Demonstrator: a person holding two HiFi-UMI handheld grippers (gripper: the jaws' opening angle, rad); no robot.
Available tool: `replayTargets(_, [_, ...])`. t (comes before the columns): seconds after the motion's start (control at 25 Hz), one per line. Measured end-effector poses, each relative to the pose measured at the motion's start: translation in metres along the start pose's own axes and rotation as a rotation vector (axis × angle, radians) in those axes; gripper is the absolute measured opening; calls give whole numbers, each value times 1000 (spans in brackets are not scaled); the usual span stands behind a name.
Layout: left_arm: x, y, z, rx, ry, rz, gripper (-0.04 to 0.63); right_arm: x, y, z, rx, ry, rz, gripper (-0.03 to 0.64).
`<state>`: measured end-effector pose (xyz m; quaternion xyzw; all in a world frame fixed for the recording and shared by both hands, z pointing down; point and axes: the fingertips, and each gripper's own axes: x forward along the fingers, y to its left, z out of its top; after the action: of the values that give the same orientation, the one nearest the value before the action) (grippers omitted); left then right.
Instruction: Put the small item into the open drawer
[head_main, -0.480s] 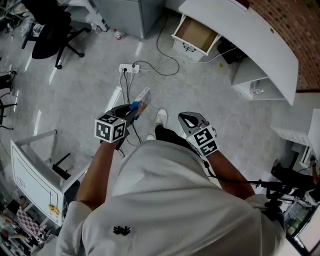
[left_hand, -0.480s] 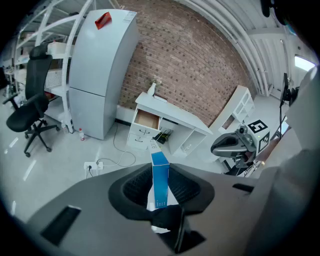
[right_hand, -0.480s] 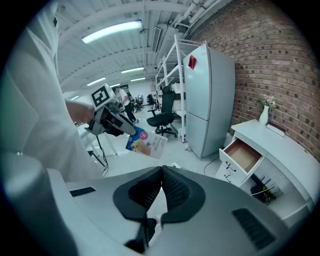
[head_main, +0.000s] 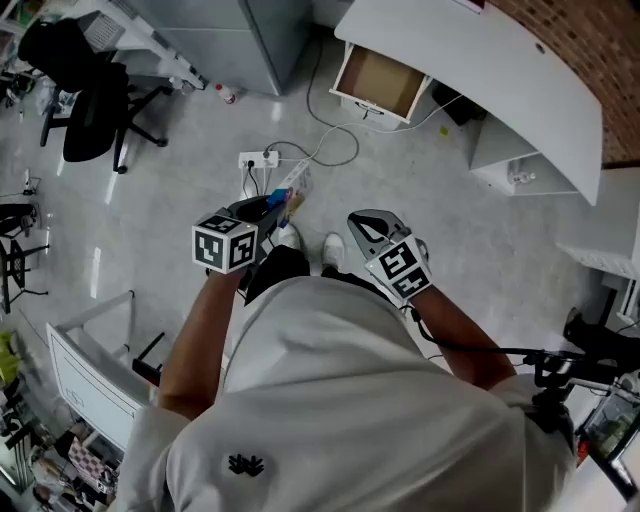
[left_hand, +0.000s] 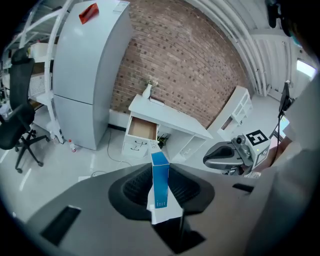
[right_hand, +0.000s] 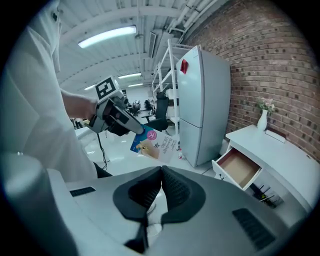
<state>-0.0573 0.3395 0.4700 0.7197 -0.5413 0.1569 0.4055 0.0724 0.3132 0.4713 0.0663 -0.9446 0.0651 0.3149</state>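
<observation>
Blue-white carton (left_hand: 160, 175), perhaps cardboard, upright; drawer (left_hand: 141, 129) open

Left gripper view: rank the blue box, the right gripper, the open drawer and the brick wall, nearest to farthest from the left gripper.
1. Blue box, clamped between the left gripper's jaws.
2. Right gripper, close by on the right.
3. Open drawer, ahead across the floor.
4. Brick wall, behind the desk.

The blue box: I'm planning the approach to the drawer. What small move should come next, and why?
Probably step forward toward the open drawer. The left claw is shut on the blue box, but the drawer stands well ahead of it, seemingly beyond reach from here.
</observation>
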Motion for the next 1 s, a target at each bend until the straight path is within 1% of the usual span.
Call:
replayTargets(0.08, [17,6,24,15,19,-16,104,3,-21,5,22,-5,-30,32])
replayTargets(0.16, [38,12,48,41,48,-34,104,4,-45,5,67,3,-67,43])
replayTargets(0.2, [50,16,61,52,58,-39,104,5,-57,4,93,13,-85,107])
replayTargets(0.24, [61,21,75,63,64,-41,104,7,-69,5,114,20,-102,144])
replayTargets(0.32, [85,35,103,84,74,-47,104,12,-92,9,143,26,-135,138])
replayTargets(0.4, [110,49,125,94,87,-69,104,17,-110,14,165,44,-169,137])
replayTargets(0.52, [144,67,161,120,109,-94,104,22,-142,28,212,56,-224,114])
replayTargets(0.6, [171,82,188,146,128,-99,104,27,-168,39,233,61,-269,100])
replayTargets(0.68, [197,99,211,157,146,-97,104,37,-190,47,251,73,-308,97])
replayTargets(0.8, [233,125,237,154,159,-94,104,55,-215,56,291,85,-347,95])
replayTargets(1.0, [295,168,264,143,205,-75,104,78,-258,65,354,95,-401,95])
